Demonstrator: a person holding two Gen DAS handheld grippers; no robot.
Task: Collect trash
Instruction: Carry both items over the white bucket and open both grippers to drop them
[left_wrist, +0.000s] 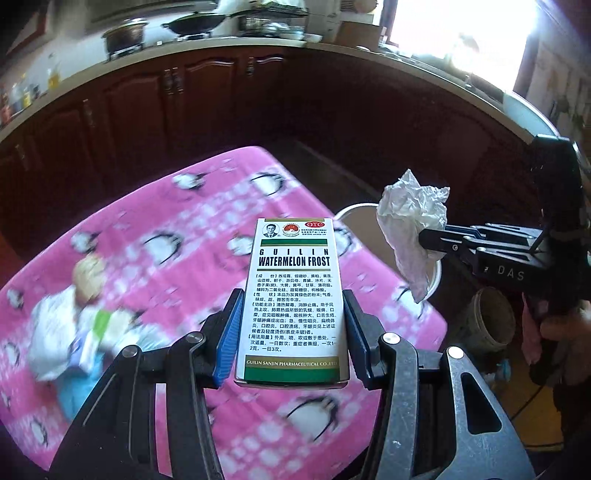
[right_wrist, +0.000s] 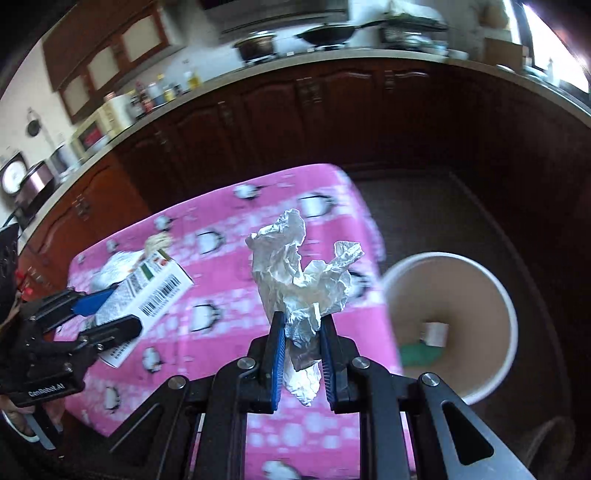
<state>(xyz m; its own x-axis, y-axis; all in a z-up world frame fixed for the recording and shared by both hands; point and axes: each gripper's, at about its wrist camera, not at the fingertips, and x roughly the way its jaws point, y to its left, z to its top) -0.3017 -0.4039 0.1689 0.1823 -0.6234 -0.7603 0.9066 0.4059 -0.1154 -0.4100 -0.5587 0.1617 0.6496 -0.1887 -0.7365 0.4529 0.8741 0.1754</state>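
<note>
Trash bin (right_wrist: 509, 317), pink tablecloth (right_wrist: 229, 288), kitchen cabinets (right_wrist: 332, 110)

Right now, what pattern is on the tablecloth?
Pink tablecloth with white patches and penguins; clearest in the right wrist view.

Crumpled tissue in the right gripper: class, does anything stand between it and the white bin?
Nothing visible does. The crumpled tissue is clamped in the right gripper; the white bin stands open beside the table's corner, with only small scraps at its bottom.
</note>
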